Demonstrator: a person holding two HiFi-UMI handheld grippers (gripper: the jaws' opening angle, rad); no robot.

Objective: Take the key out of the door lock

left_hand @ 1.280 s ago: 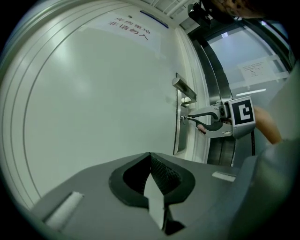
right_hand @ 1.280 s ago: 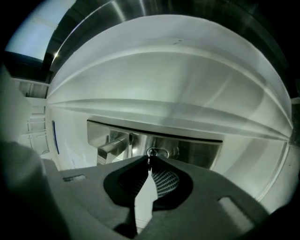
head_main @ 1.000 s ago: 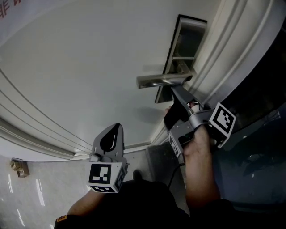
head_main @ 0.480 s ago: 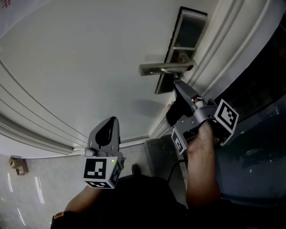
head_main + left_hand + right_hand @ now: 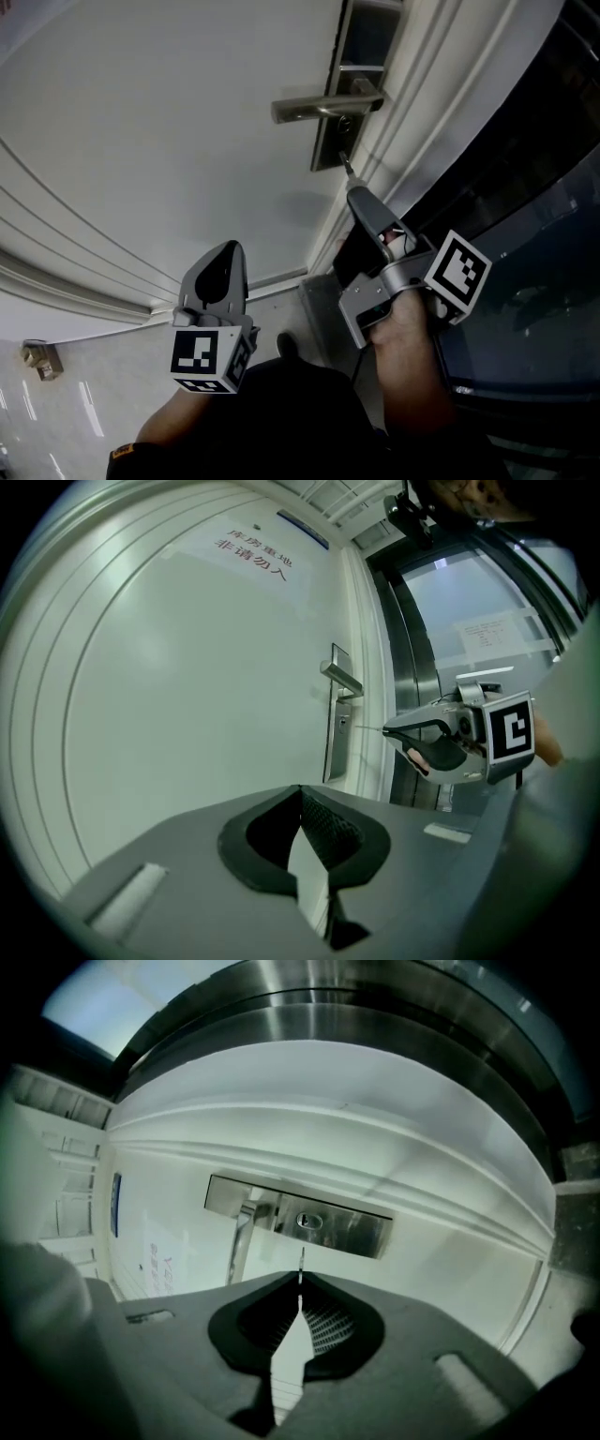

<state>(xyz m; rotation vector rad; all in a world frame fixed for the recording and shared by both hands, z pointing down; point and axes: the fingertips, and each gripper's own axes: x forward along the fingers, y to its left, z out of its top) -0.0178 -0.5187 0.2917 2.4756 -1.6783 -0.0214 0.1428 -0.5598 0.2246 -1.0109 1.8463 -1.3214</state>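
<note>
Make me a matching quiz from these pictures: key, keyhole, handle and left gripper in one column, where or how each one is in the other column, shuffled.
1. key
2. keyhole
3. handle
4. left hand-held gripper

A. jaws shut on nothing
B. slot with nothing in it
C. pinched in the right hand-held gripper
D. silver lever above the keyhole

Pairs: 1C, 2B, 3D, 4A.

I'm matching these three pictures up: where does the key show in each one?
Head view: upper centre, the key juts from the right gripper, by the lock plate's lower end.
Left gripper view: right of centre, a thin sliver just right of the plate.
Right gripper view: centre, the key pokes up from the shut jaws, below the plate.
Shared landmark: the lock plate.
</note>
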